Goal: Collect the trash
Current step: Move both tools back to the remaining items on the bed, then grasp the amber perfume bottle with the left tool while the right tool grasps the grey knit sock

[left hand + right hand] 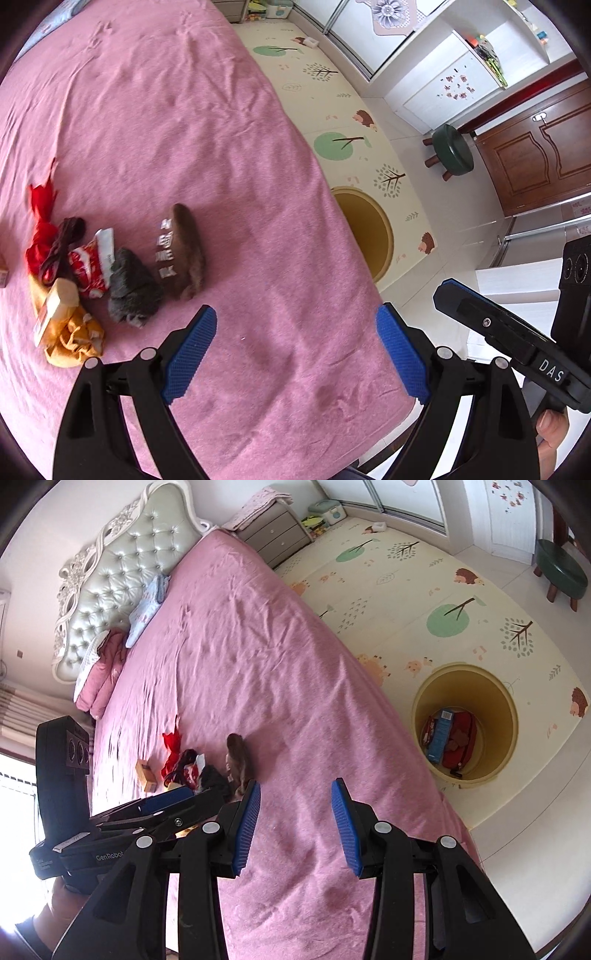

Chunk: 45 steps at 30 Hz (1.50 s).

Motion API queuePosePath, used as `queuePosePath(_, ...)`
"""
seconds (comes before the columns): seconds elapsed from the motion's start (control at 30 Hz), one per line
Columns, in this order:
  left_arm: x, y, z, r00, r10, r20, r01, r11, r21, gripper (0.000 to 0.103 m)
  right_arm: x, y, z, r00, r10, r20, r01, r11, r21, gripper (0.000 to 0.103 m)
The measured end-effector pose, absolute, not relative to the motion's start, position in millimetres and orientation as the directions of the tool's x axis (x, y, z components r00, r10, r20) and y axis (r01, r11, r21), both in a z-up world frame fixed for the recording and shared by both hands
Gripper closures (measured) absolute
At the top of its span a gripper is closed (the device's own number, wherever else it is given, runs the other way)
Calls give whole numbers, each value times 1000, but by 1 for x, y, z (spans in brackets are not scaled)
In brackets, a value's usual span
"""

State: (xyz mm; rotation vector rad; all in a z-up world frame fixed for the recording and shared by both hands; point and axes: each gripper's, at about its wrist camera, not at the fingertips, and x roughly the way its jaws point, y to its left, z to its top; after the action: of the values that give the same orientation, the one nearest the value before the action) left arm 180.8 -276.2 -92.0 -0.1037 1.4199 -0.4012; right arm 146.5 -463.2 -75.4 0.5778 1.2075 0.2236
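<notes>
A heap of trash lies on the pink bed: a brown packet, a grey crumpled piece, a red-and-white wrapper, a red bag, a small box on yellow cloth. My left gripper is open and empty, just short of the heap. My right gripper is open and empty over the bed edge. The yellow bin on the floor holds a blue box and red items; its rim also shows in the left wrist view.
A small orange box lies apart on the bed. Pillows and headboard are at the far end. A patterned play mat, a green stool, a nightstand and a brown door surround the bed.
</notes>
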Motion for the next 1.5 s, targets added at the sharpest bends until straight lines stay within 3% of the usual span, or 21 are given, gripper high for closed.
queuePosePath(0.37,151,-159,-95,149,-253,-956,65,967,-246,15,153,-347,-78,247,525,-814,-33,844,535,63)
queuePosePath(0.7,154,-100,-104,161,-239,-958,43,971,-235,15,152,-283,-91,199,529,-825,-50,846,530,63)
queuePosePath(1.17,195,-60,-152,73,-190,-979,156,972,-177,15,167,-248,-127,178,509,-842,46,850,524,63)
queuePosePath(1.5,230,-69,-194,-15,-221,-975,351,912,-212,15,178,-251,-158,167,495,-853,165,838,519,63)
